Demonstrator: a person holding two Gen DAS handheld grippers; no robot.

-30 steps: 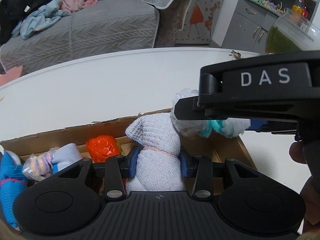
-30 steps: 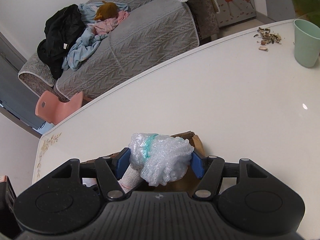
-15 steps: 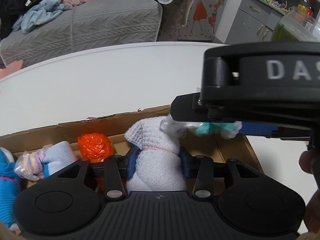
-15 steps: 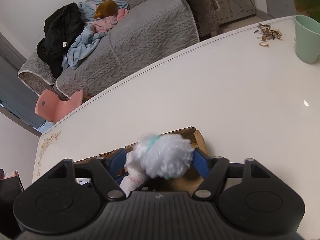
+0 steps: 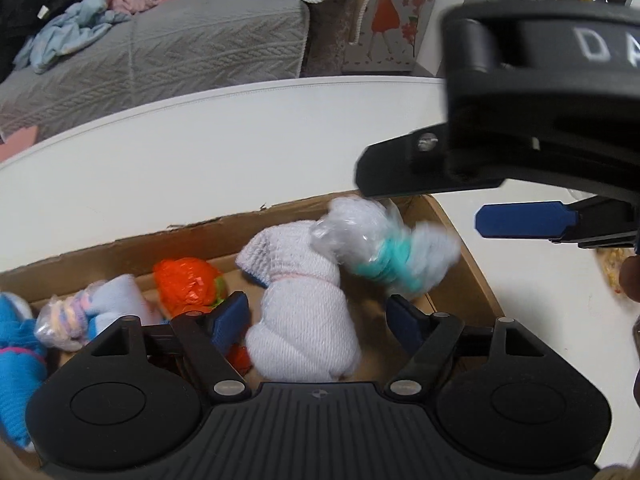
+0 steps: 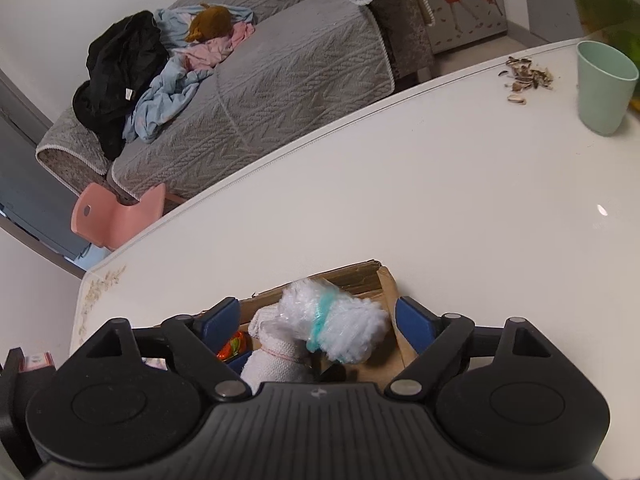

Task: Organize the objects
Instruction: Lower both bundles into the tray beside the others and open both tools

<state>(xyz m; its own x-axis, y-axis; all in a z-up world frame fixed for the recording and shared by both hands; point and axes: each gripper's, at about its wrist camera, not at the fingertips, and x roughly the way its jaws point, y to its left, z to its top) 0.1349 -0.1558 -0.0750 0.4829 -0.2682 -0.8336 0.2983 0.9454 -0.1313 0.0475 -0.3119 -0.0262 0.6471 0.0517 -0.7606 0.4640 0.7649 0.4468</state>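
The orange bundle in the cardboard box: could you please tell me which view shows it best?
The left wrist view shows the orange bundle nearly whole, lying in the cardboard box. The right wrist view catches only a small sliver behind the tool's fingers.

The counter (image 6: pixel 400 208) is white, smooth and glossy, catching a small glint at the right of the right wrist view. The box (image 5: pixel 200 240) is matt brown cardboard with a ragged torn rim. In it lie a white knitted cloth bundle (image 5: pixel 300 312), a crinkly clear plastic-wrapped bundle (image 5: pixel 380 248) and shiny orange plastic wrap (image 5: pixel 188 284). The cup (image 6: pixel 604 88) at upper right looks like matt green plastic.
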